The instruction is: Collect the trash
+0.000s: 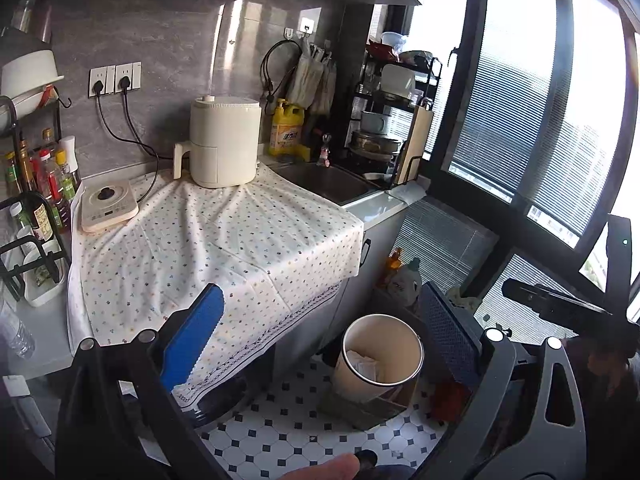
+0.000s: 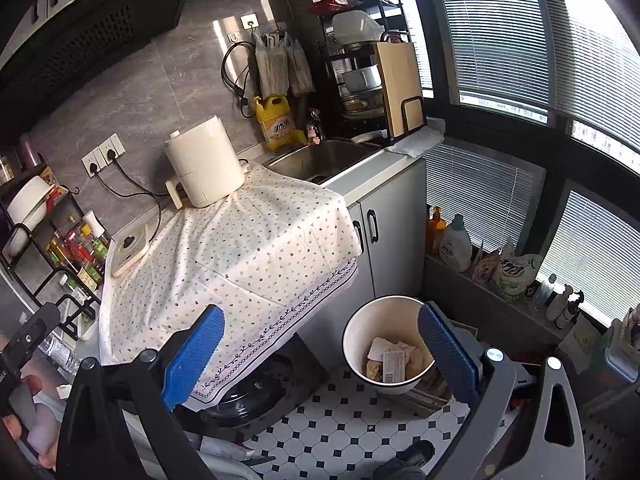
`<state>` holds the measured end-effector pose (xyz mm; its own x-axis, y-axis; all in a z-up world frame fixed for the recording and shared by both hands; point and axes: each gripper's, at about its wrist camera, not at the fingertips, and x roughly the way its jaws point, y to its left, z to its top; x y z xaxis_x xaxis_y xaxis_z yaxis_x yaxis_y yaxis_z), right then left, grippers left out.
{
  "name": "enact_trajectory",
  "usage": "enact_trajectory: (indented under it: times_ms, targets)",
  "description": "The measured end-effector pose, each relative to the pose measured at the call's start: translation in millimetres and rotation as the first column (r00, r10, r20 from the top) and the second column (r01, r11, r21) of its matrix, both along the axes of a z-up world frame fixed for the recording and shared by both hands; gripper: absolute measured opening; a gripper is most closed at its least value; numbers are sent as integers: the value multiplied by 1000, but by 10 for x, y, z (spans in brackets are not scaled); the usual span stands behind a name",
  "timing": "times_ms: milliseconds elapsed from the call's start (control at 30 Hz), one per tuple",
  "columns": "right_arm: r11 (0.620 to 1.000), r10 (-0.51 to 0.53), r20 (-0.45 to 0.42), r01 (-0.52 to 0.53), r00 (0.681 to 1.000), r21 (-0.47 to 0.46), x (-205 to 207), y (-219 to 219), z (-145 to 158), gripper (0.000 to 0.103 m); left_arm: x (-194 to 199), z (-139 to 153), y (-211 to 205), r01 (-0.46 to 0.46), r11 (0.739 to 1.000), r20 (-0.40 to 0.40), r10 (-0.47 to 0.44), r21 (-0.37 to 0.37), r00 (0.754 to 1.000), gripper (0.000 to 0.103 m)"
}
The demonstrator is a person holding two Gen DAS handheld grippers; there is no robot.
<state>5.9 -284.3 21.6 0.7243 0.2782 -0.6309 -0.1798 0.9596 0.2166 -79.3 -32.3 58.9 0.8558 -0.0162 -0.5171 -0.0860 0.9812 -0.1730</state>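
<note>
A cream waste bin (image 1: 380, 360) (image 2: 386, 346) stands on the tiled floor beside the counter, holding crumpled paper and wrappers (image 2: 394, 360) (image 1: 362, 362). My left gripper (image 1: 324, 340) hangs open above the counter's front edge and the bin, nothing between its blue pads. My right gripper (image 2: 320, 354) is also open and empty, its right pad over the bin's rim. The dotted cloth (image 1: 224, 240) (image 2: 240, 252) covering the counter carries no loose trash that I can see. The right gripper's body shows at the right edge of the left wrist view.
On the cloth stand a cream air fryer (image 1: 222, 142) (image 2: 204, 160) and a small scale (image 1: 108, 206). A sink (image 2: 324, 158), yellow detergent bottle (image 2: 276, 120), dish rack and cutting board (image 2: 400, 88) lie beyond. Bottle racks (image 1: 36, 184) fill the left. Detergent bottles (image 2: 454, 244) line the window ledge.
</note>
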Motion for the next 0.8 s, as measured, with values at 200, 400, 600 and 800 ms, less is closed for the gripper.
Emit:
enact_trajectory:
  times_ms: [200,400,600,800]
  targets:
    - [1000,-14,24,15,1000,-16,-131,0,-5,95,-78,-29,-4,-1,1000,5,1,-2,1000,97]
    - [1000,-23,25,23,999,-12,-152,-18,9,95,-156,-42,11,-7,1000,13,7,-3,1000,97]
    - [1000,-7,26,7,1000,-10,-177,17,5,95,-171,-50,14,-17,1000,14,17,-9,1000,97]
    - [1000,10,24,-10,1000,-10,-180,57,-22,95,-170,-60,32,-25,1000,16,25,-1,1000,97]
